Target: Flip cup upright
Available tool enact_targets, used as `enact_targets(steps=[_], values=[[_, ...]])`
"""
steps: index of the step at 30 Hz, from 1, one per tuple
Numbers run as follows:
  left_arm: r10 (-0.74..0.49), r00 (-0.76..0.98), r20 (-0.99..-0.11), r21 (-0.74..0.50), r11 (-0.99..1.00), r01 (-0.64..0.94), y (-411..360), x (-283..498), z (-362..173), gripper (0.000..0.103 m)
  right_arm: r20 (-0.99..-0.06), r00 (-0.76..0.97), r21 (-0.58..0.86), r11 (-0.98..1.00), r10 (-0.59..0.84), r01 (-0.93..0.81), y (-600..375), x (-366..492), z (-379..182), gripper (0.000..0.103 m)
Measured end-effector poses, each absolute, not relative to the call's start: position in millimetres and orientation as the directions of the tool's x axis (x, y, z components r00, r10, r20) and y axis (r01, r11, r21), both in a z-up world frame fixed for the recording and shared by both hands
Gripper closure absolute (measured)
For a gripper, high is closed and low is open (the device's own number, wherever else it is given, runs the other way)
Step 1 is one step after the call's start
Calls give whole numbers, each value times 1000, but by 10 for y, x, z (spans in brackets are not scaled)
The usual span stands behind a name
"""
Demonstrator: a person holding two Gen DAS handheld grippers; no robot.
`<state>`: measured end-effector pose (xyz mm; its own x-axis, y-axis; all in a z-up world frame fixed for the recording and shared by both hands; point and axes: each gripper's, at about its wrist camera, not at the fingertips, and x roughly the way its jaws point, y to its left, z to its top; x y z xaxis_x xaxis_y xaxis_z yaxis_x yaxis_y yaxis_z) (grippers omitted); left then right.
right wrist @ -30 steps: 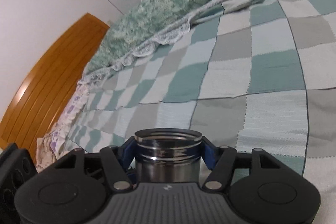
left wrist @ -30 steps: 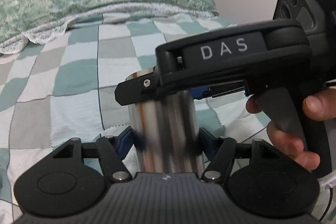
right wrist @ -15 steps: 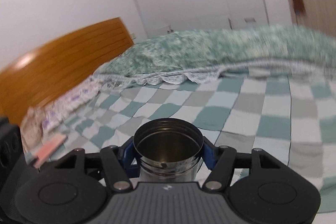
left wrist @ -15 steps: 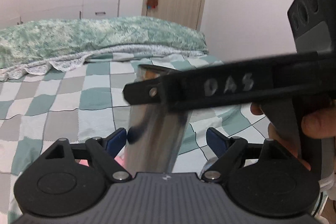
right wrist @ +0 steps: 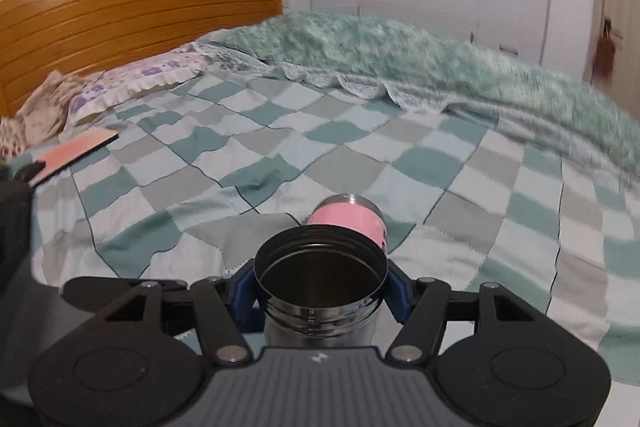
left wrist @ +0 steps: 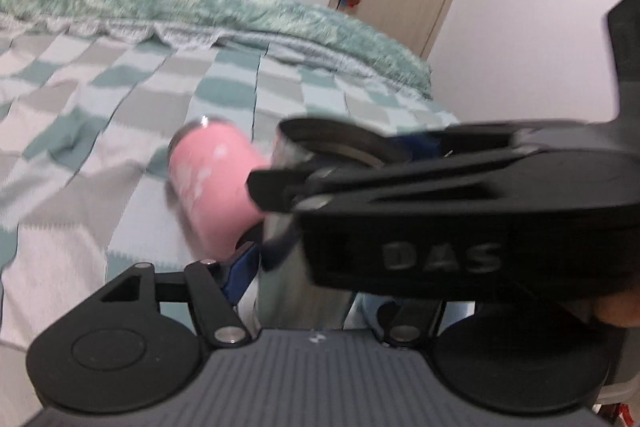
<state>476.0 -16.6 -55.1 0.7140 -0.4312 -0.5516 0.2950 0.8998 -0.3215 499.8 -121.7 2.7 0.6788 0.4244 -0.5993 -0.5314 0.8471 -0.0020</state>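
Note:
A stainless steel cup (right wrist: 320, 291) stands upright with its open mouth up, held between the blue pads of my right gripper (right wrist: 320, 297), which is shut on it just below the rim. In the left wrist view the same cup (left wrist: 296, 259) rises in front, crossed by the right gripper's black body (left wrist: 460, 223). My left gripper (left wrist: 316, 267) is open around the cup's lower body, pads apart from it. A pink cup (left wrist: 216, 187) lies on its side on the bed; it also shows in the right wrist view (right wrist: 348, 221) just beyond the steel cup.
The bed has a teal, grey and white checked blanket (right wrist: 280, 163). A green fluffy quilt (right wrist: 400, 55) lies along the far side. A wooden headboard (right wrist: 120, 11) and floral pillow (right wrist: 132, 83) are at left. A pink flat object (right wrist: 74, 153) lies near the pillow.
The right gripper has turned the steel cup from lying forward to mouth-up. The left gripper has let go, opened, and drawn back. The pink cup has come into view.

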Motion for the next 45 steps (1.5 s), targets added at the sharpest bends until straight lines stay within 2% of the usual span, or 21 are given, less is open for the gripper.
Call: enact_targets(steps=[1,4,7,9,11,14,15,17,19,22,24,29,35,45], values=[[-439,709,-552,-335,895,294,-143,4719,-556,37,-599,682,-9,848,420,-530,-1215,4956,32,40],[-442,716,-541,-316,895,314,-126,4607,-547,28,-600,683,-20,845,417,-534,-1253,4901,40,40],[-424,725,-543,-278,905,321,-162,4545,-515,26,-610,683,-10,858,402,-514,-1294,4939,78,40],[-417,729,-543,-273,909,316,-182,4515,-492,25,-598,700,-24,865,390,-502,-1303,4930,105,36],[-417,733,-538,-264,909,323,-189,4474,-468,22,-590,701,-20,860,401,-509,-1311,4901,125,28],[-394,741,-543,-239,919,314,-196,4456,-443,21,-596,697,-7,865,400,-502,-1327,4901,130,28],[-384,745,-545,-231,923,307,-189,4428,-429,21,-597,696,-3,867,398,-498,-1338,4897,134,26],[-356,749,-559,-209,935,288,-176,4367,-393,18,-597,697,5,871,397,-491,-1375,4864,159,15],[-332,762,-556,-174,943,283,-144,4216,-331,14,-575,713,25,879,401,-475,-1475,4768,212,12],[-250,804,-540,-98,967,234,-86,3922,-187,0,-544,733,76,894,408,-441,-1724,4618,324,5],[-172,835,-523,-45,984,175,9,3655,-54,0,-524,750,112,906,402,-408,-1964,4456,424,0],[27,899,-438,39,999,-11,260,3037,283,0,-501,812,63,948,299,-311,-2440,3894,552,0],[-5,918,-397,-27,1000,-6,312,2673,580,0,-468,839,58,957,277,-284,-2678,3262,559,0],[-37,945,-326,-11,999,35,110,2170,711,0,-439,854,52,957,279,-286,-2679,2727,620,0]])
